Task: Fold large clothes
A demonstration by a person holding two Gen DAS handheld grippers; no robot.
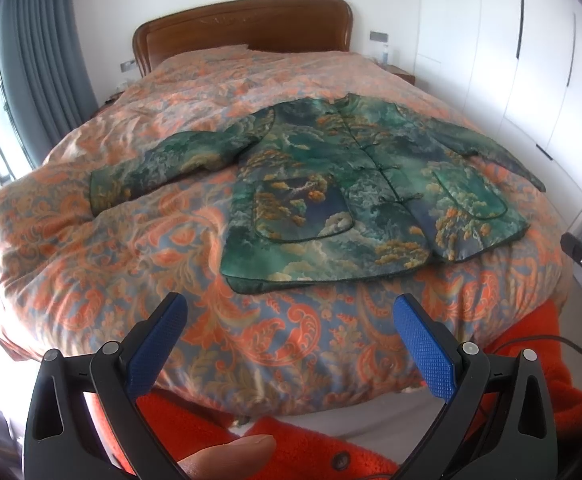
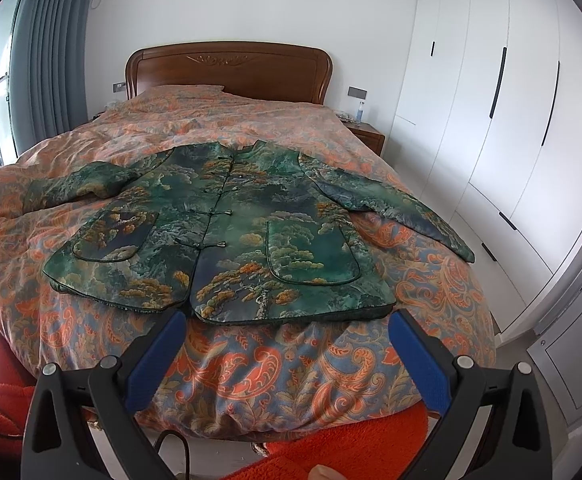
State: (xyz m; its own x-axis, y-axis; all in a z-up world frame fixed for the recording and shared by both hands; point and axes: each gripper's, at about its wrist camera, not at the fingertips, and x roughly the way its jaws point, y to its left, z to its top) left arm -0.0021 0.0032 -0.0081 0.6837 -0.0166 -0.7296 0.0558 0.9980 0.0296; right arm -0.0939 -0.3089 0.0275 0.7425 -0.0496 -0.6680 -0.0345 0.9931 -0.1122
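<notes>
A: Padded jacket [image 2: 219, 236] lies flat, front up, on the bed's duvet [image 2: 251, 360], nearer the foot edge than the headboard [image 2: 227, 68]. Collar points to the headboard, hem to the foot edge; the body's long axis runs head to foot, both sleeves spread toward the side edges.

B: Grippers?

A: Left gripper [image 1: 291, 344] and right gripper [image 2: 287, 356] both spread wide, holding nothing, hovering short of the hem.

B: Handling?

A: Judging by the thick rolled hem, it's quilted: soft but bulky, likely springing back from a crease. The satin-looking face may slip. I'd pinch at a sleeve cuff [image 1: 107, 192] or a hem corner [image 2: 383, 304], biting through both layers, clear of the knot buttons [image 2: 215, 212].
</notes>
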